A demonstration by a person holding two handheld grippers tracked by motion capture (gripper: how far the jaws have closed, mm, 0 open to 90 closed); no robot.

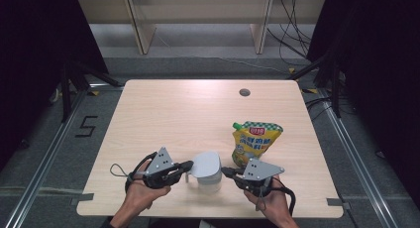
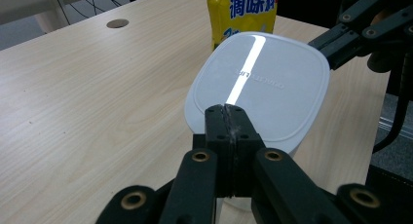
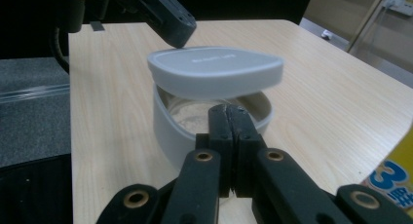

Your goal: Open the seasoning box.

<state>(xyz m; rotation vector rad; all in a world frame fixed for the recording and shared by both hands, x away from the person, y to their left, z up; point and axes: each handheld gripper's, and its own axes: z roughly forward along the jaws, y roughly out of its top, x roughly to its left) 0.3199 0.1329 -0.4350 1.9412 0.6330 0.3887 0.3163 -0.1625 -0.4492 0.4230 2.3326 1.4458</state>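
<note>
So both grippers are working the white tub (image 1: 207,181) at lower centre of the table: left gripper (image 1: 189,165), jaws pressed together, is propping its lid (image 3: 214,70) tilted off the rim while right gripper (image 1: 226,171), also closed and empty, is steadying the near wall.

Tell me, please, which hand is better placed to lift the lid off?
Probably right: the right gripper, shut, sits at the gap under the lid's raised edge above the container; the left gripper meets the lower side.
</note>
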